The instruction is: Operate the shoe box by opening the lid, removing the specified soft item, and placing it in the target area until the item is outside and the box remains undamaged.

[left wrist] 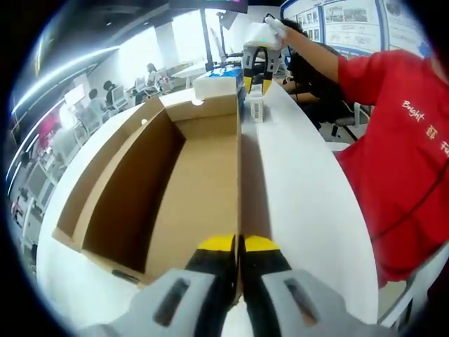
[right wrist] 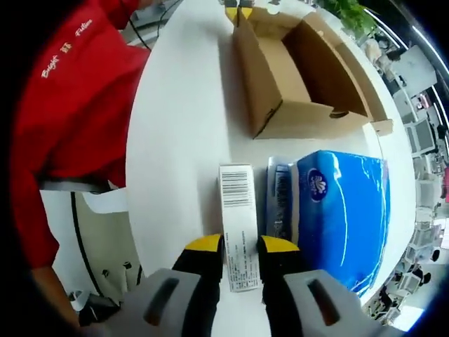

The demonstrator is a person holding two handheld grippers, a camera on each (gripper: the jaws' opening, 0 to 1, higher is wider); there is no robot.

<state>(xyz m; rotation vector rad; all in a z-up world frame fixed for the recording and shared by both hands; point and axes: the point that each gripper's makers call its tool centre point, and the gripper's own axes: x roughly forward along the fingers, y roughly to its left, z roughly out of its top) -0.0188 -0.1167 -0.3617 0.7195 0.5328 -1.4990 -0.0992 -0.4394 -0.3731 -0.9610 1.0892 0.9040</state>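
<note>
My left claw [left wrist: 238, 246] pinched on side wall of open, empty shoe box [left wrist: 175, 182]. My right claw [right wrist: 240, 247] straddles small white barcoded carton [right wrist: 237, 217], contact unclear. Blue soft pack [right wrist: 337, 210] on white worktop [right wrist: 182, 133] beside box. Red shirt [right wrist: 63, 105] lettering partly legible: "Bright".

I see the brown cardboard shoe box [left wrist: 175, 182] open and empty on the white table; in the right gripper view it [right wrist: 302, 70] lies beyond a blue plastic-wrapped soft pack [right wrist: 344, 210], just outside the box.
</note>
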